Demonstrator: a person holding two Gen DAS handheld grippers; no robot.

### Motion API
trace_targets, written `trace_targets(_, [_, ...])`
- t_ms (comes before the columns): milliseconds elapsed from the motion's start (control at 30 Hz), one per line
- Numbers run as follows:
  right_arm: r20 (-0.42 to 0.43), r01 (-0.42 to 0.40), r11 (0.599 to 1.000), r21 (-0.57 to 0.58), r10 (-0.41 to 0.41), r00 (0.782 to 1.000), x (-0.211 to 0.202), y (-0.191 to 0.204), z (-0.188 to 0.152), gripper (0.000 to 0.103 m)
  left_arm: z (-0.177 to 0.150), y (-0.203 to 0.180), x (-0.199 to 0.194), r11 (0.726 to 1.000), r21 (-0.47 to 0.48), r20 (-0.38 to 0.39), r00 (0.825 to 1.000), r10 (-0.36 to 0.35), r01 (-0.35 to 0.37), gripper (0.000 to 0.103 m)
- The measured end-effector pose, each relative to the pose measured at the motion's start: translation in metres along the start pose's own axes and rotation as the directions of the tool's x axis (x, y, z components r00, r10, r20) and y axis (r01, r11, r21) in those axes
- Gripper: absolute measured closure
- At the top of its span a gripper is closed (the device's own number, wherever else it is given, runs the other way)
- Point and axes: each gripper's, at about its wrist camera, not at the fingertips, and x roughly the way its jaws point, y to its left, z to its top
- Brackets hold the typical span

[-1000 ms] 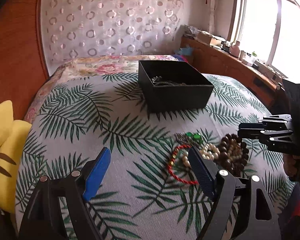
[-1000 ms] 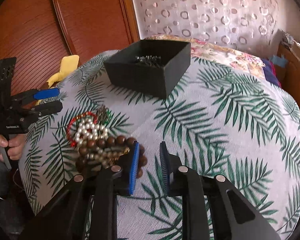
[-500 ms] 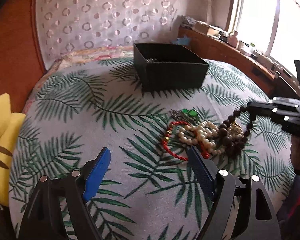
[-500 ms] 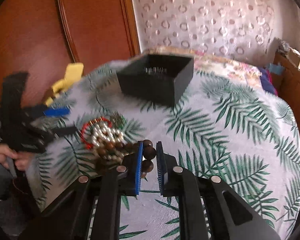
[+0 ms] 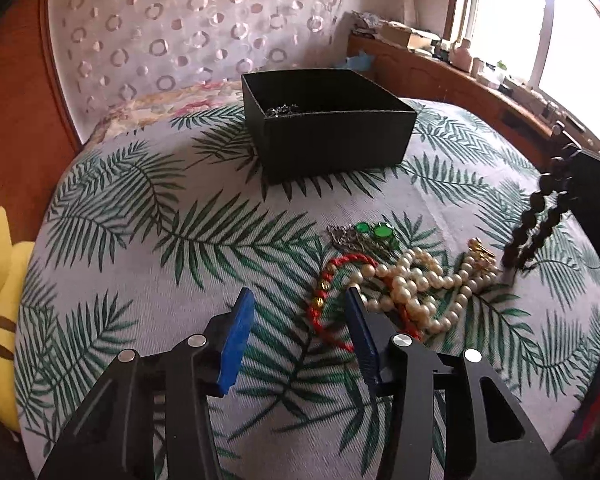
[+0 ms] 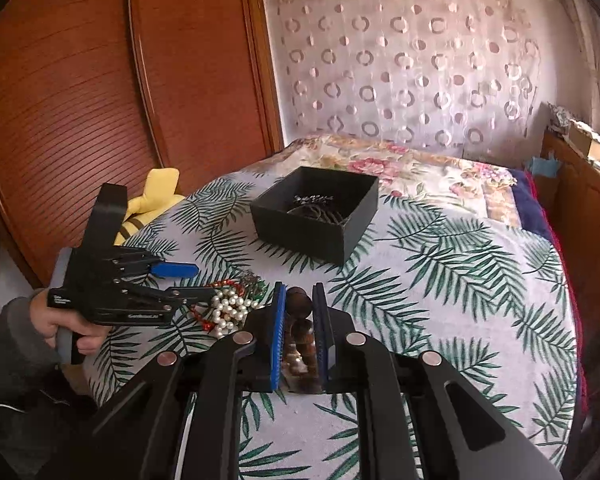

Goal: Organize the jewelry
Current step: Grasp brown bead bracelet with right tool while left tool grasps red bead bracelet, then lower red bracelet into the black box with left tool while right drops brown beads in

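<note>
Pinching dark beads (image 6: pixel 299 304) – right tongs (image 6: pixel 299 308), left tongs (image 5: pixel 298 312) closing empty, strand's dangle left-cam only

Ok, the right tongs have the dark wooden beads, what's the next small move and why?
Probably carry the right tongs toward the black box and hold above its opening. The dark bead strand is pinched and lifted, only its tail still touching the leaf-print cover, and the box already holds other jewelry.

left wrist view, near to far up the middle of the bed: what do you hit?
Left gripper, jaws closing with nothing between them → red cord bracelet → green gems → black box → floral quilt → circle-print curtain.
</note>
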Motion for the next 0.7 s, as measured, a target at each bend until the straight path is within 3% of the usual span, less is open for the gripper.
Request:
trace_targets(133, [0.019,0.005,1.0,0.011,-0.005,1.0,-0.006,-0.003,0.001,0.088,0.003,-0.003,0.003,0.999,0.026,0.005,1.0,0.023,-0.023,0.061])
trace_targets(267, [0.016,0.002,1.0,0.018,-0.002,1.0,-0.004,-0.003,-0.002,0.088,0.002,-0.002,0.002,0.999,0.04,0.014,1.0,-0.012,0.011,0.096])
trace_targets(400, [0.005,-0.003,1.0,0.025,0.003,1.0,0.0,-0.001,-0.005,0.088,0.0,0.001,-0.003,0.999,0.035,0.027,0.999,-0.016,0.015,0.097])
trace_targets(700, [0.008,-0.006,1.0,0.014,0.006,1.0,0.003,0.004,0.0,0.088,0.011,0.02,-0.048,0.999,-0.033,0.153,0.988,0.022,-0.018,0.097])
